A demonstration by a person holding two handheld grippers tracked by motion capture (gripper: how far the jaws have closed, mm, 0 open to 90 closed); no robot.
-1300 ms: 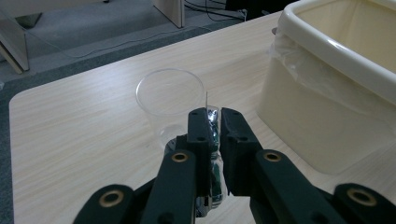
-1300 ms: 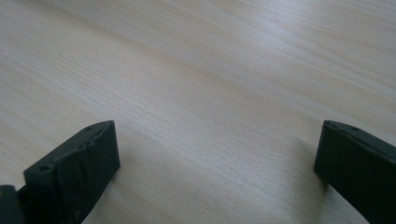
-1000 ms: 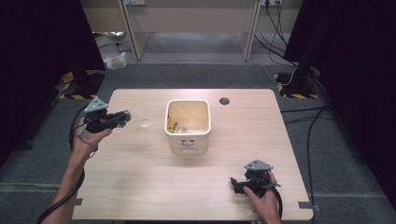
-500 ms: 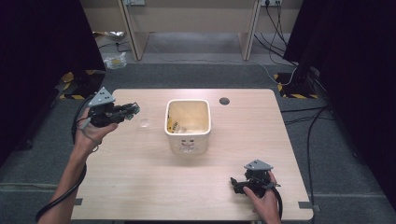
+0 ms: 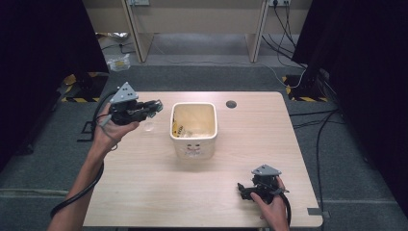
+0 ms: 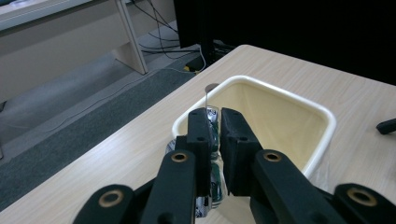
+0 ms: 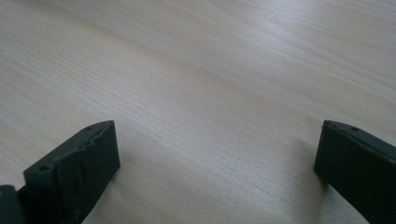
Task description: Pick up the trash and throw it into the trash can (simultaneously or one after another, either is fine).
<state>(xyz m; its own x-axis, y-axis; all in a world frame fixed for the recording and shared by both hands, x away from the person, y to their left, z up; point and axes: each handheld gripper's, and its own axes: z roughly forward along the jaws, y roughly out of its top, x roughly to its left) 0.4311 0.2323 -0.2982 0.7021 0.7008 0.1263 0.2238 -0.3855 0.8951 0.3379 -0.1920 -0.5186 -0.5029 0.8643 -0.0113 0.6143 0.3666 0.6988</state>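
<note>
Left gripper (image 5: pixel 155 107) up in the air over the left side of the table (image 5: pixel 144 192), tips aimed at the bin (image 5: pixel 194 144). Jaws pinched nearly together on a small shiny wrapper (image 6: pixel 214 140), green and silver, with a clear bit sticking up above the tips. Wrapper squeezed between the two black pads, just at the near rim of the bin, as seen from the left gripper view. Bin cream-colored, square, in the middle of the table, a little face drawn on its front. Some yellow scraps (image 5: pixel 179 129) inside at the bottom. A small clear thing (image 5: pixel 148 126) on the wood, just below the left gripper. Right gripper (image 5: pixel 243 188) low at the near right corner of the table, well apart from the bin. Jaws spread wide, holding nothing, bare wood between them.
</note>
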